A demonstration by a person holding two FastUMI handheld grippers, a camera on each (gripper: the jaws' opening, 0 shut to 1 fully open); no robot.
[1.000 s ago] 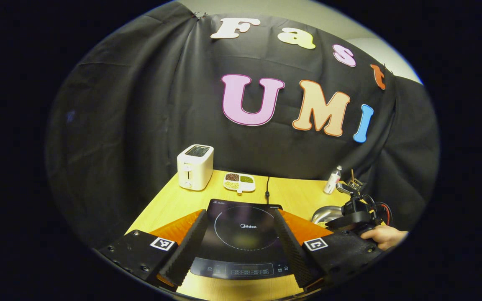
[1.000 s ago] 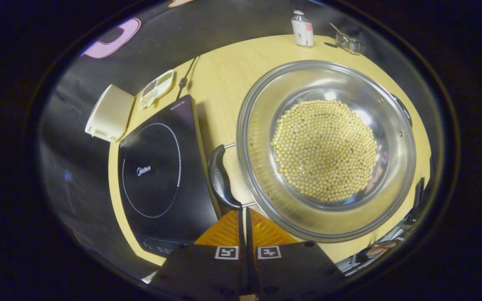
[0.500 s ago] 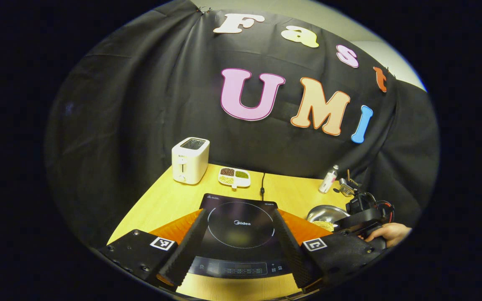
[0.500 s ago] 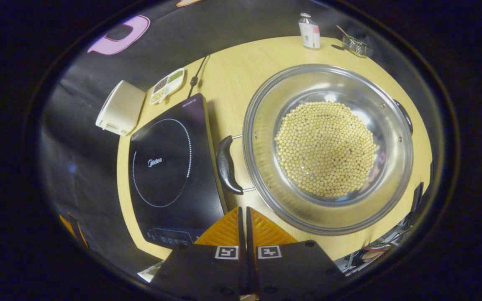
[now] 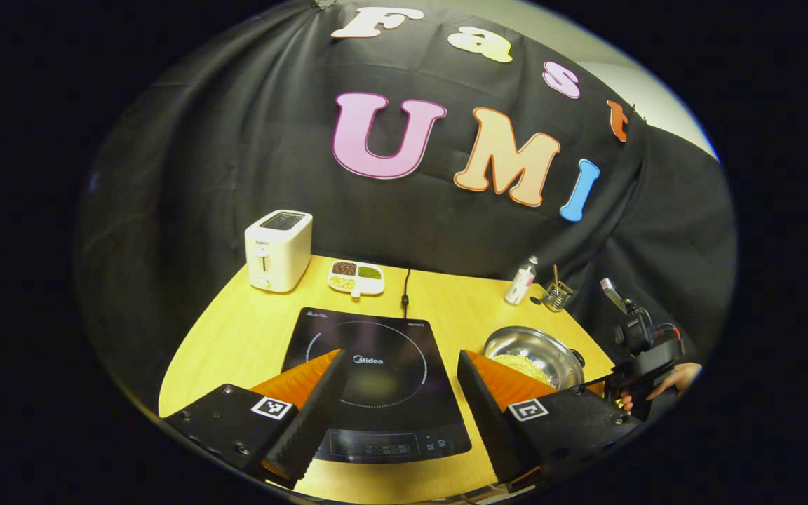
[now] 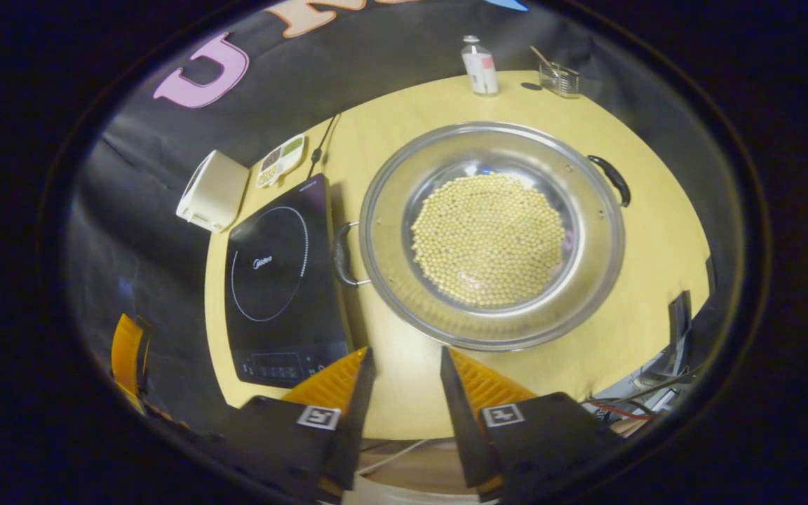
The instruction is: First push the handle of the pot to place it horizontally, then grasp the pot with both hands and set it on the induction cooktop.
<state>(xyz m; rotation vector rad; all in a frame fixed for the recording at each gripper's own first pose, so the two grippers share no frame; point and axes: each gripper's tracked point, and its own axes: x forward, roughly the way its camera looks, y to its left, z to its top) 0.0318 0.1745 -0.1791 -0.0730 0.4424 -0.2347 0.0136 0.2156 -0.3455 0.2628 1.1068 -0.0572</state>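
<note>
right tool (image 6: 407,393) now parted, backed off | pot (image 6: 492,235) unmoved

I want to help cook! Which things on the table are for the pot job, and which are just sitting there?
For the job: pot of beans, its handles, induction cooktop.

Just sitting there: toaster, divided snack dish, small bottle, little glass holder.

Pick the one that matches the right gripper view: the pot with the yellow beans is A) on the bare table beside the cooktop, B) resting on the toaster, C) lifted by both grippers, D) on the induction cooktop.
A: the pot sits on the table just to the side of the induction cooktop, and the right gripper, fingers apart, holds nothing.
</note>
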